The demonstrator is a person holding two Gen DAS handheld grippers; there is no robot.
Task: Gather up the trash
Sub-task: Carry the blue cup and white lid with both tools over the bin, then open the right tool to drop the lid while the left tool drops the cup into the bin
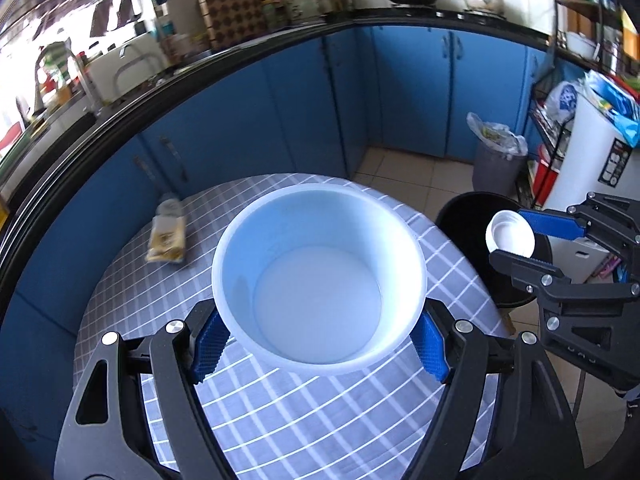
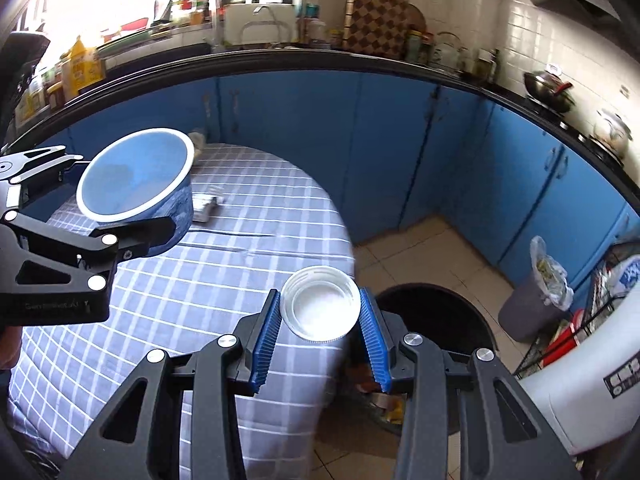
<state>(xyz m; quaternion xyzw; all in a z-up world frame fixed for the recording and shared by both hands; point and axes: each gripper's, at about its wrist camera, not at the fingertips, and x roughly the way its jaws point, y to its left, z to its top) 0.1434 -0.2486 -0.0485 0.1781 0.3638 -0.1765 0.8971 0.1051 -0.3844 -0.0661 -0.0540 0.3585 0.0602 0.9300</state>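
My left gripper [image 1: 318, 344] is shut on a large white plastic tub [image 1: 318, 276], empty and held above the checked tablecloth [image 1: 280, 412]; from the right wrist view the same tub [image 2: 136, 176] looks blue-sided with a white rim. My right gripper [image 2: 320, 344] is shut on a white screw lid [image 2: 320, 304], hollow side up, at the table's right edge. In the left wrist view that lid [image 1: 510, 236] hangs over a black bin [image 1: 472, 216]. A flattened snack packet [image 1: 166, 236] lies on the far left of the table. A crumpled wrapper [image 2: 206, 202] lies behind the tub.
The black bin [image 2: 440, 320] stands on the tiled floor right of the table. A grey bin with a plastic liner [image 2: 536, 296] sits in the corner by the blue cabinets [image 2: 360, 140]. A white appliance [image 2: 592, 384] and a wire rack [image 1: 548, 128] are at the right.
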